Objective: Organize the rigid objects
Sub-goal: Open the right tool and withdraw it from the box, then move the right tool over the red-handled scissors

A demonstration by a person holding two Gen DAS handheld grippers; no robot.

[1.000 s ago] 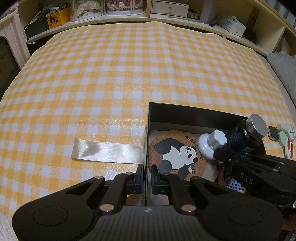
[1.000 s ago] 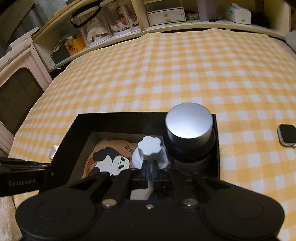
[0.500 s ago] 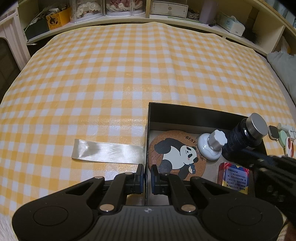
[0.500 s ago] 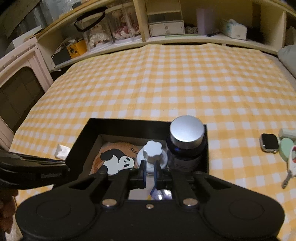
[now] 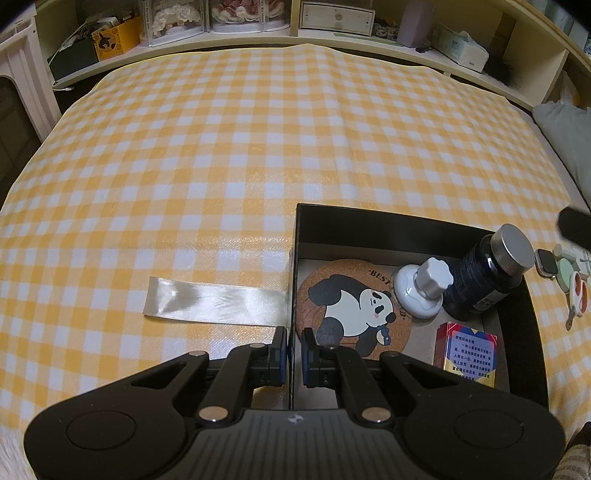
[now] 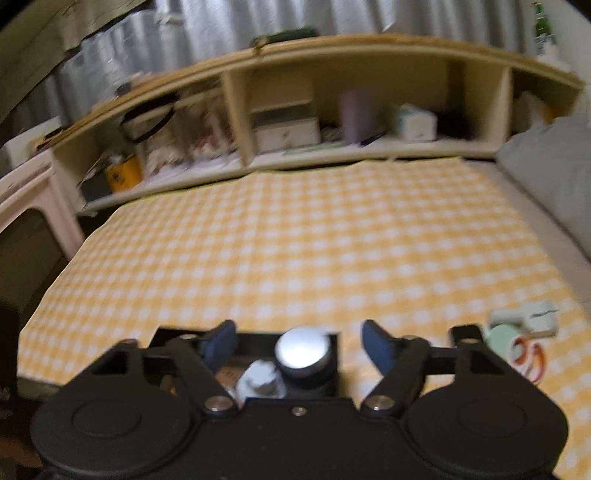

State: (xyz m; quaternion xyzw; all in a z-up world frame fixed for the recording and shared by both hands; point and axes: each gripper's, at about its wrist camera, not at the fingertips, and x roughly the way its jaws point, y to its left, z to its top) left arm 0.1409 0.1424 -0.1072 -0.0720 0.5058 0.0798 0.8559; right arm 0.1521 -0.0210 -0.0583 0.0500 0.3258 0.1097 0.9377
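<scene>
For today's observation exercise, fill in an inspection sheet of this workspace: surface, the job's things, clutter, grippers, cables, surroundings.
Surface: yellow checked cloth, smooth, with a shiny ribbon strip lying flat beside the box.
Job's things: black box holds a panda coaster, white knob, dark bottle with silver cap, and a card pack.
Clutter: smartwatch, green and orange items right of the box.
Grippers: left gripper shut on the box's left wall; right gripper jaws opening, nothing between them.
Cables: nothing seen on the cloth.
Surroundings: shelf with containers, grey pillow.
</scene>
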